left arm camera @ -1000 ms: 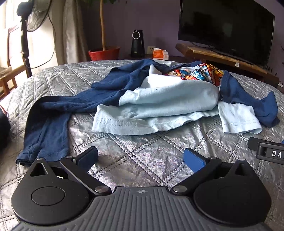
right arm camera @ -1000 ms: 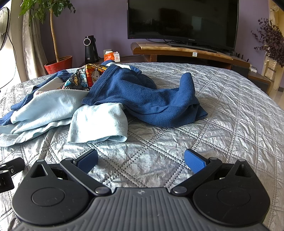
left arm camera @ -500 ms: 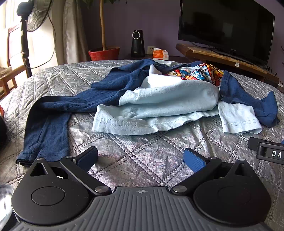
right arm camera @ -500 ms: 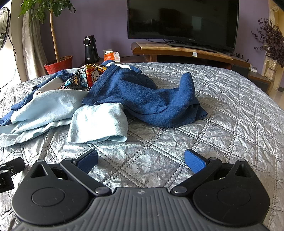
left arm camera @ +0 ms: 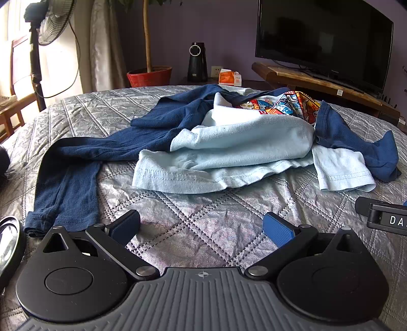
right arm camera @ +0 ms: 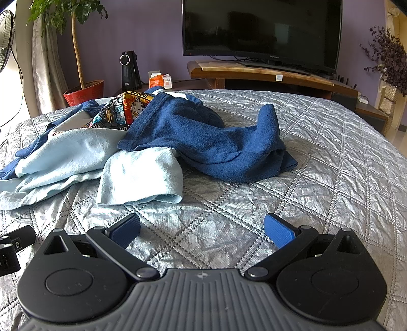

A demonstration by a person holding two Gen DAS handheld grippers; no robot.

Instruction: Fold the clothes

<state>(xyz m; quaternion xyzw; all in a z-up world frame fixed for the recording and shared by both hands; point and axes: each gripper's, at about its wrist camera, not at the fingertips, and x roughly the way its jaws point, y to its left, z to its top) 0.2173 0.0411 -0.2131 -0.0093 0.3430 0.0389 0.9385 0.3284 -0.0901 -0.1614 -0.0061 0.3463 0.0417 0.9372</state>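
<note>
On the bed: a silver quilted bedspread (left arm camera: pixel 203 219) carries a loose heap of clothes, unfolded, in the middle of the spread.
Left gripper (left arm camera: pixel 202 228): jaws spread wide, blue pads (left arm camera: pixel 278 229) far apart, nothing between them; it hangs low over bare quilt.
Right gripper (right arm camera: pixel 202 228): likewise wide open and empty, low over bare quilt.
Heap relative to left gripper: the clothes lie ahead of the fingers, apart from them, with a strip of bare bedspread between.
Light blue shirt (left arm camera: pixel 229 152): crumpled, its hem nearest the left gripper, straight ahead of it; one short sleeve (right arm camera: pixel 142 175) lies flat ahead and slightly left of the right gripper, the closest cloth to it.
Printed panel (left arm camera: pixel 282 105): a bright cartoon print shows at the far side of the heap, partly tucked under blue cloth.
Navy garment (left arm camera: pixel 101 150): thin dark blue cloth runs from the heap towards the left; its long sleeve bends down and ends near the left gripper's left finger, just beside it but not touching.
Blue fleece garment (right arm camera: pixel 211 142): bunched on the right of the heap, overlapping the light blue sleeve, ahead of the right gripper and well apart from it.
Beyond the bed: a television (right arm camera: pixel 262 33) on a wooden stand, a potted plant in a red pot (left arm camera: pixel 150 76), a standing fan (left arm camera: pixel 51 23).
Edge of view: part of the other gripper shows at the right edge of the left view and the left edge of the right view.
</note>
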